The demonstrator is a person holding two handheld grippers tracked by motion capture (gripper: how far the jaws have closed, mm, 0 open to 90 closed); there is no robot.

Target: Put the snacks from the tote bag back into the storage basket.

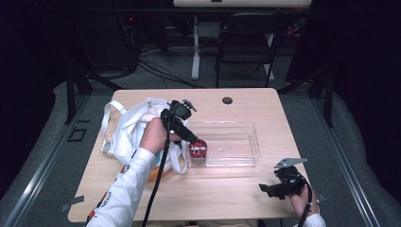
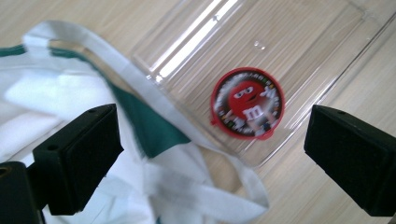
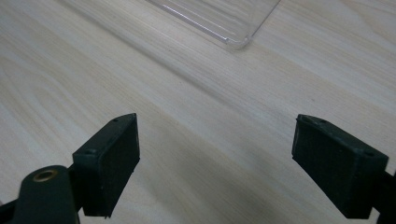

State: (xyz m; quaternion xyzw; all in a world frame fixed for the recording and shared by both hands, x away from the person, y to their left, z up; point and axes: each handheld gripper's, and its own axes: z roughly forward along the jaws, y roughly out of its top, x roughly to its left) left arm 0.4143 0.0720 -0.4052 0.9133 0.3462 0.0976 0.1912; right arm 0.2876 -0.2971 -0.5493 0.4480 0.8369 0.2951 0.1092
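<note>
Red candy tin [image 2: 247, 103] in clear tray [image 2: 327, 42], left gripper [image 2: 210, 154] spread above.

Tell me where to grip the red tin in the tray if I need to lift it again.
Probably take the red tin by its round rim, coming straight down from above with the jaws across its width. It lies flat, lid up, in the end of the clear tray nearest the white bag, so the tray wall blocks a side approach. The left gripper stands open above it.
</note>
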